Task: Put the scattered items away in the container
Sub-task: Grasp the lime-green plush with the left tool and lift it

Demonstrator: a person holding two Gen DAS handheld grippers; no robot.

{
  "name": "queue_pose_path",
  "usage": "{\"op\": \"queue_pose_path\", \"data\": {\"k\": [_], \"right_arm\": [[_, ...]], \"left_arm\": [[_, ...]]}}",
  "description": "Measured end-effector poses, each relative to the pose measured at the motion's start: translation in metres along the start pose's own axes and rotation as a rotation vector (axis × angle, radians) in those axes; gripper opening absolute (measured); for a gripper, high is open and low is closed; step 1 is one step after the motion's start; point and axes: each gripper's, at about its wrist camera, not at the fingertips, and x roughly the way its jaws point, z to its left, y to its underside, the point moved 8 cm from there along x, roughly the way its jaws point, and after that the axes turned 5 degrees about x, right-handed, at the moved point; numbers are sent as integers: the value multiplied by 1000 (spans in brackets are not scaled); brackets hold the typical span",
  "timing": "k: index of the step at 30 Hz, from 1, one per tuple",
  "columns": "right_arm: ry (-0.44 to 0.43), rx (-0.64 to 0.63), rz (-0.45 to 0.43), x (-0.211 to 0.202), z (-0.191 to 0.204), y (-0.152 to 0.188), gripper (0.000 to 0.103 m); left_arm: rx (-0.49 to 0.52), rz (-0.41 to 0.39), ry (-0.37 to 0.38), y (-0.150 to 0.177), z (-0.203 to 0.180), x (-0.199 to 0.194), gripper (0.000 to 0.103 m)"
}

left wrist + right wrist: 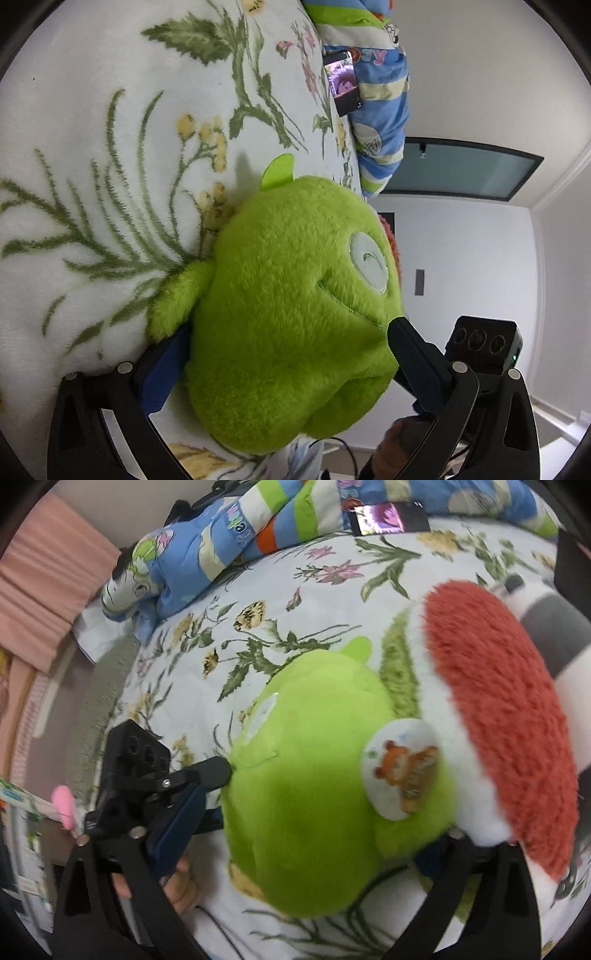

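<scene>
Left gripper (pixel 284 373) clamped on green plush toy (pixel 291 306), frame centre, on the floral blanket (pixel 92 147).

Fingers straddled its soft body, probably to lift it whole. Right gripper (pixel 295 845): jaws apart around toy; grip unclear. Red plush (pixel 495 716) touched it, right. No container visible.

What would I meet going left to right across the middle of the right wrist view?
Pink curtain → the other gripper's black finger → green plush toy → round white tag with a bear picture → red and white plush, all over the floral blanket.
</scene>
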Motion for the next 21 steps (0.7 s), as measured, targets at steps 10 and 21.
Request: {"op": "queue_pose_path", "data": {"k": [10,21], "right_arm": [[151,-180,-75,25,25,1,103],[203,-377,-127,2,47,27,79]], "left_arm": [[-39,-5,25,-8,8,-3,102],[63,-66,0,-1,-11,-9,102]]}}
